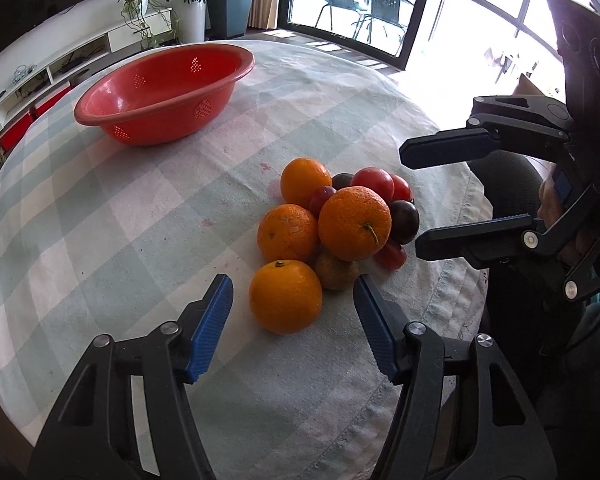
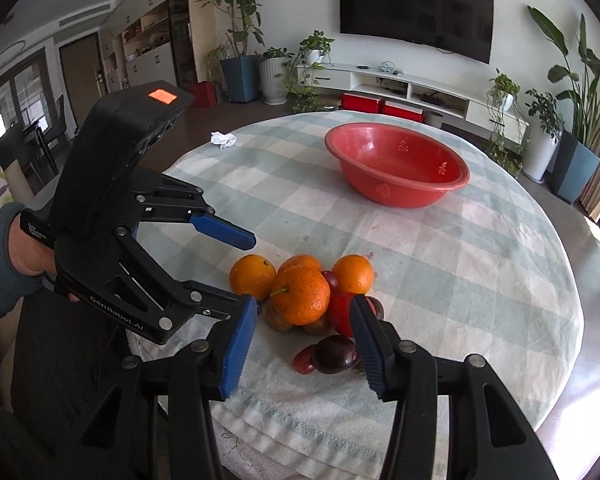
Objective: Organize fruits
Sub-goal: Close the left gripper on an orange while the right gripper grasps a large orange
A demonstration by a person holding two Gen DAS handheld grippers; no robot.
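Fruit pile [image 1: 332, 220] sitting mid-bench, red basin [image 1: 164, 92] beyond | left gripper [image 1: 294, 304] fingers gaping around nearest orange [image 1: 286, 298], untouching | right gripper [image 2: 304, 340] fingers parted, holding nothing | oranges firm, rollable: be gripping across middle.

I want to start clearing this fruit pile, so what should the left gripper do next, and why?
Probably ease the left gripper forward and close on the nearest orange. Its jaws stand open either side of that orange, not pressing it, and it sits at the pile's edge with nothing stacked on it. The red basin holds no fruit yet.
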